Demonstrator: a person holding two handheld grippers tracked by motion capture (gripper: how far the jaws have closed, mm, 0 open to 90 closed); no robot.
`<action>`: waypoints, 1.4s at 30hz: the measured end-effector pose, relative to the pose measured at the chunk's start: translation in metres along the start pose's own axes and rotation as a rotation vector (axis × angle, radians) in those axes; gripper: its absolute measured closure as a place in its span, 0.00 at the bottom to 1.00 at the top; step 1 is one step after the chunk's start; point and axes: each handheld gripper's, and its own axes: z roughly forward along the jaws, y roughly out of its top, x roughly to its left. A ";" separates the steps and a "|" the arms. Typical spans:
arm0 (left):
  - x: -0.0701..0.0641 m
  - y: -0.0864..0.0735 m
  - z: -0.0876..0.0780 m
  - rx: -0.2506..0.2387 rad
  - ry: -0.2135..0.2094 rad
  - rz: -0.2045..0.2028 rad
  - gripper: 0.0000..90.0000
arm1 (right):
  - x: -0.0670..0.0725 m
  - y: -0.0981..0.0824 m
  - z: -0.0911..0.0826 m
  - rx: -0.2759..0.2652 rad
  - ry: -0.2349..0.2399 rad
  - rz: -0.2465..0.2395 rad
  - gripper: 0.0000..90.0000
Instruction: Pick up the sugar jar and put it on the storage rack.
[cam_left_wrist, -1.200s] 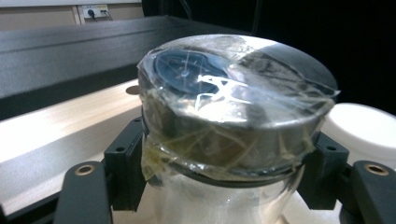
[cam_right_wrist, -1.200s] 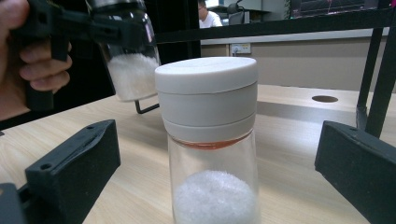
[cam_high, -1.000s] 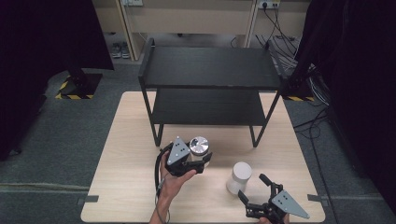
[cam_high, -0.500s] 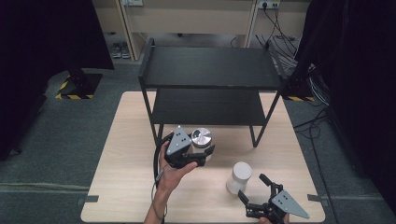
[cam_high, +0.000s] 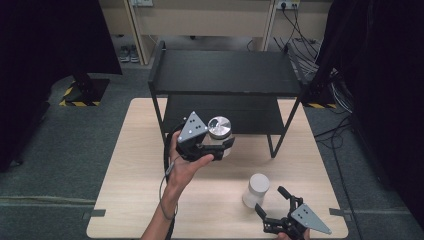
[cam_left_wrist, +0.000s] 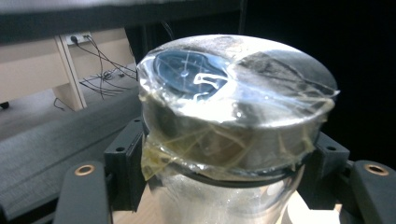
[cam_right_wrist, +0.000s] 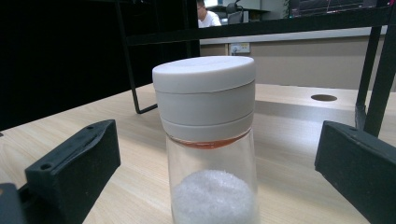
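The left gripper (cam_high: 216, 148) already holds the glass jar with a shiny metal lid (cam_high: 220, 129) lifted before the black two-level metal shelf (cam_high: 225, 75), probably its destination, while the right gripper (cam_high: 278, 210) waits with jaws wide apart behind the white-capped clear jar (cam_high: 256, 190) on the light wooden table (cam_high: 130, 165).

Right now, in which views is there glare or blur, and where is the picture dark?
Left gripper view: glare on the silver-lidded jar, whose plastic wrap reflects light; the floor behind looks soft. Right gripper view: the white-lidded jar is sharp, the far room slightly soft. High view: both side edges are very dark; the table is evenly lit.
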 end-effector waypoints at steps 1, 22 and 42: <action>0.001 0.003 0.000 0.000 -0.002 0.000 0.34 | 0.000 0.000 0.000 0.000 0.001 0.000 0.00; 0.020 0.068 -0.009 0.029 -0.012 0.017 0.34 | -0.001 0.000 0.000 0.004 0.001 0.005 0.00; 0.031 0.117 -0.015 0.003 0.054 0.007 0.34 | -0.001 -0.001 0.000 0.003 0.001 0.007 0.00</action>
